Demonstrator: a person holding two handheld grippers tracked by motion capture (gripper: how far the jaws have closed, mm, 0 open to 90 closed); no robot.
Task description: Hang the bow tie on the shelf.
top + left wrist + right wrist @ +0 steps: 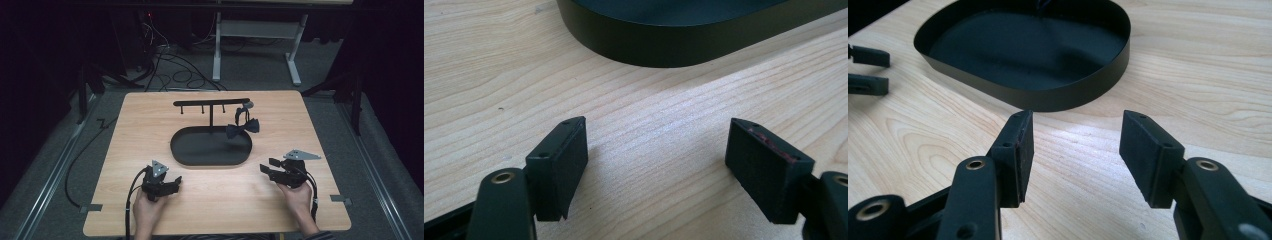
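Black oval metal tray (200, 159) with T-shaped hanger stand sits mid-surface; a black bow tie (243, 128) hangs over its right rim. My left tool (173, 184) and right tool (266, 169) flank its near edge, both spread, empty, on the pale wooden surface (220, 205).

All views share tray (200, 159)

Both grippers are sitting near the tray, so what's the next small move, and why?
Probably lift the right gripper toward the bow tie hanging from the stand on its right side. Both grippers are open and empty, and the right one is nearer.
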